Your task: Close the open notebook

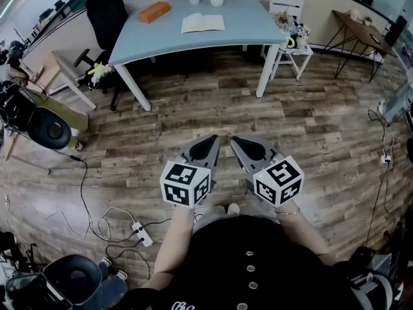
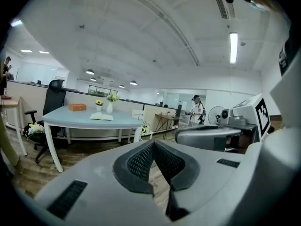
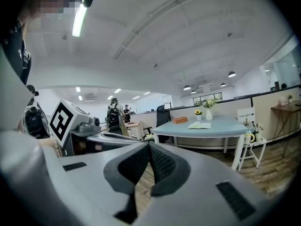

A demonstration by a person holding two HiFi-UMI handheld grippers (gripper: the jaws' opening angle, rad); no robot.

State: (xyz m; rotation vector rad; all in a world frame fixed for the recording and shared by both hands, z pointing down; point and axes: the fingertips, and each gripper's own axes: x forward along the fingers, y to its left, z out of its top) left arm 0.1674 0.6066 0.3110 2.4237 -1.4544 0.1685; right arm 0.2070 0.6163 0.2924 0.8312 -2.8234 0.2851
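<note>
Wood-plank floor stretches ahead of both tools to a pale blue table (image 1: 161,41). Far beyond the jaw tips, the open notebook (image 1: 202,22) lies flat on it, with an orange box (image 1: 153,11) further left. Closing it well probably means walking up first. Then one tip would slip under a cover and fold it across gently while the other tool steadies the book. The left gripper (image 1: 208,142) and right gripper (image 1: 240,142) are held low at the waist, side by side, tips angled inward. Both sets of jaws are pressed together on nothing.
</note>
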